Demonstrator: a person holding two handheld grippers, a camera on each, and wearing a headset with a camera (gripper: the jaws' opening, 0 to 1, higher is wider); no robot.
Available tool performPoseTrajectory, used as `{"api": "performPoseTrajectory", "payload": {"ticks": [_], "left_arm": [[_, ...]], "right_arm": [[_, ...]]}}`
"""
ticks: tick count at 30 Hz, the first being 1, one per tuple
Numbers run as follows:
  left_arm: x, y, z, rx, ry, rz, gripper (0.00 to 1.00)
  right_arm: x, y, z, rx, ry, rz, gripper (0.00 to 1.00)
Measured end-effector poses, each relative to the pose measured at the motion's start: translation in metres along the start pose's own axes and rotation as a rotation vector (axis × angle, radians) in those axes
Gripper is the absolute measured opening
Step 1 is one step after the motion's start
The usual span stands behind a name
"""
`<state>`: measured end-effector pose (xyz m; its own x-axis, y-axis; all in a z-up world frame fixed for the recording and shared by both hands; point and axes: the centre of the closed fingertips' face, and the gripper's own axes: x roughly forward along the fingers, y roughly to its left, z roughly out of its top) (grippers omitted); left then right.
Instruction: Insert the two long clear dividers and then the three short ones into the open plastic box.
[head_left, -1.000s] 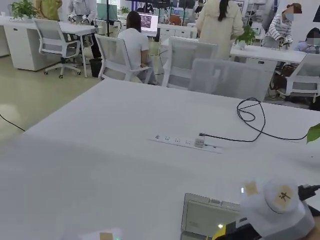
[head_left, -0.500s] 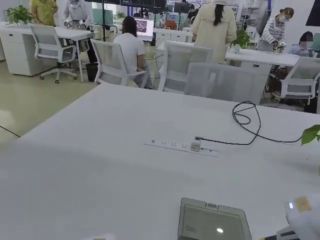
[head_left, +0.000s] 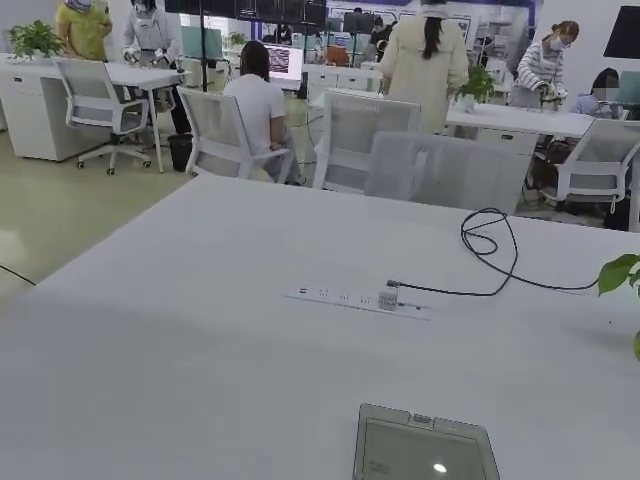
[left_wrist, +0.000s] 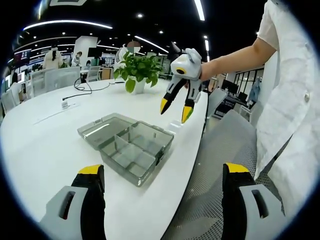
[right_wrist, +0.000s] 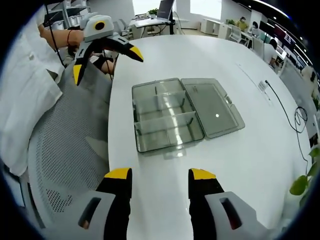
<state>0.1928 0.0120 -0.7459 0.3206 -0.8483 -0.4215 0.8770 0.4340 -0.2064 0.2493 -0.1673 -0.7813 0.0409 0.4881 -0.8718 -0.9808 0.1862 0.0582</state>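
Observation:
The open clear plastic box (right_wrist: 165, 117) lies on the white table (right_wrist: 200, 45) near its edge, lid (right_wrist: 212, 107) folded flat beside it. Clear dividers stand inside and split it into compartments. The box (left_wrist: 132, 147) is also in the left gripper view, and its lid (head_left: 425, 452) is at the bottom of the head view. A small clear piece (right_wrist: 176, 152) seems to lie on the table by the box. My left gripper (left_wrist: 164, 172) is open and empty, short of the box. My right gripper (right_wrist: 160, 175) is open and empty too. Each is visible from the other: right gripper (left_wrist: 175, 110), left gripper (right_wrist: 106, 64).
A power strip (head_left: 355, 298) and a black cable (head_left: 495, 240) lie mid-table. A potted plant (left_wrist: 137, 70) stands at the far end. A grey mesh chair (right_wrist: 70, 150) sits at the table edge by the person. Other chairs, desks and people are beyond.
The white-bodied gripper at the lower right of the head view has slipped out of that view. The head camera has shifted a little; the box lid stays at the bottom.

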Motion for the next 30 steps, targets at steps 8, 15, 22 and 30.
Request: {"api": "performPoseTrajectory", "payload": {"ticks": [8, 15, 22, 30], "left_arm": [[-0.001, 0.003, 0.001, -0.002, 0.0, 0.003, 1.0], [0.0, 0.002, 0.001, -0.003, 0.004, -0.001, 1.0], [0.001, 0.002, 0.0, -0.009, 0.004, -0.001, 1.0], [0.0, 0.004, -0.002, -0.015, 0.01, 0.0, 1.0]], "right_arm": [[0.004, -0.007, -0.033, -0.017, 0.075, 0.012, 0.47], [0.009, -0.011, -0.055, -0.06, 0.15, 0.024, 0.48], [0.016, -0.015, -0.076, -0.114, 0.233, 0.038, 0.48], [0.027, -0.019, -0.094, -0.189, 0.305, 0.04, 0.47]]}}
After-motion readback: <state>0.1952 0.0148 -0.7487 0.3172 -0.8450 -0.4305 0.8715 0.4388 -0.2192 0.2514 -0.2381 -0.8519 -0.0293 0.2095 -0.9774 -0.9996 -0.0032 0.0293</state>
